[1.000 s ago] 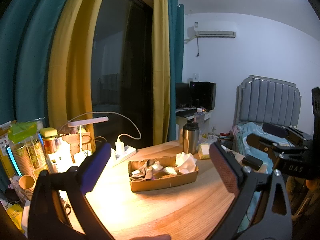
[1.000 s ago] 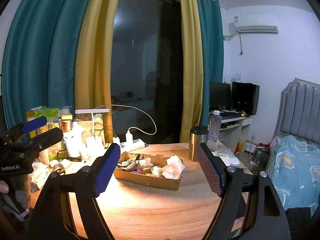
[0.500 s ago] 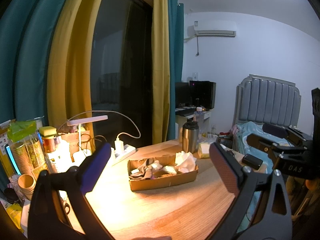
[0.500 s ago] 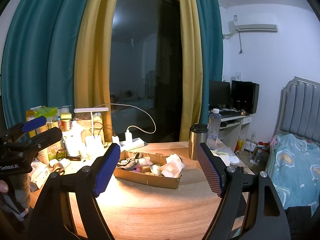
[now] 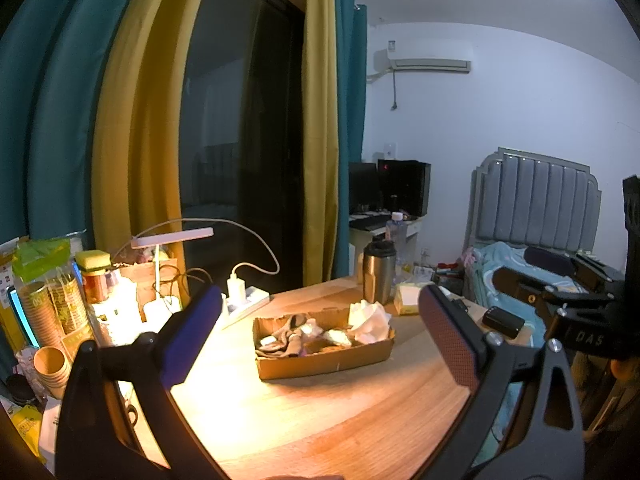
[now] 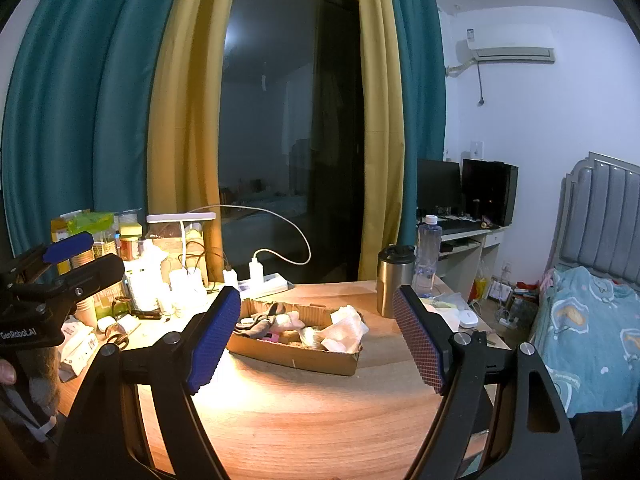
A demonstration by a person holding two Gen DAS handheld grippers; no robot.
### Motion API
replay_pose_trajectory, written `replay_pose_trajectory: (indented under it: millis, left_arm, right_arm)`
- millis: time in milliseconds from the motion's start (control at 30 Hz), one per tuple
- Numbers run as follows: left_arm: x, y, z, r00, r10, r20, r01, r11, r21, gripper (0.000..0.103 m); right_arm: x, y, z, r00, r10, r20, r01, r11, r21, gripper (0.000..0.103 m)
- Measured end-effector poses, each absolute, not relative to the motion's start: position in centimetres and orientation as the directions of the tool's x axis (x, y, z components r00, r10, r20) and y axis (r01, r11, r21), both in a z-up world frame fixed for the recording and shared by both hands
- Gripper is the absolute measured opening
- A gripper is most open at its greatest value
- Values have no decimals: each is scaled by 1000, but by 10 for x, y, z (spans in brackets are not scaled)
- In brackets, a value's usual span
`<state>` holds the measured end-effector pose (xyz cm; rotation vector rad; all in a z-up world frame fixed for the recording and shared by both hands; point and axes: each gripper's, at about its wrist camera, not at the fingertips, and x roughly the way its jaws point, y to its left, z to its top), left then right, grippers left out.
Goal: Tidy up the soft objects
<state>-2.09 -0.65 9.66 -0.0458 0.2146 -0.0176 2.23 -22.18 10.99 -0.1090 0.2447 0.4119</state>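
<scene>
Both claws, left [image 5: 320, 336] and right [image 6: 316, 334], hang released and empty, cardboard tray [image 6: 296, 356] at twelve o'clock on the counter [image 6: 304, 412], its limp, light socks [image 6: 260, 322] best pinched mid-bunch.

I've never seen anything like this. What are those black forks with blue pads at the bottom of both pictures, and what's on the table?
There is no robot here: a person holds a hand-held claw in each hand, and each carries a wide-angle camera looking out between its two fingers. One picture comes from the left claw, the other from the right claw. Both stand open and hold nothing. On the wooden table ahead lies a shallow cardboard tray of soft things: grey socks and a crumpled white cloth. Behind it stand a steel mug, a water bottle and a lit desk lamp.
</scene>
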Motion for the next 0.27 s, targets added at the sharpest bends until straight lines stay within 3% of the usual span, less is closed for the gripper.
replay_pose_trajectory:
  millis: [267]
  left_arm:
    - [-16, -8, 94, 975, -34, -221, 24, 998, -49, 100]
  right_arm:
    - [22, -222, 110, 886, 383, -260, -410, 911, -55, 81]
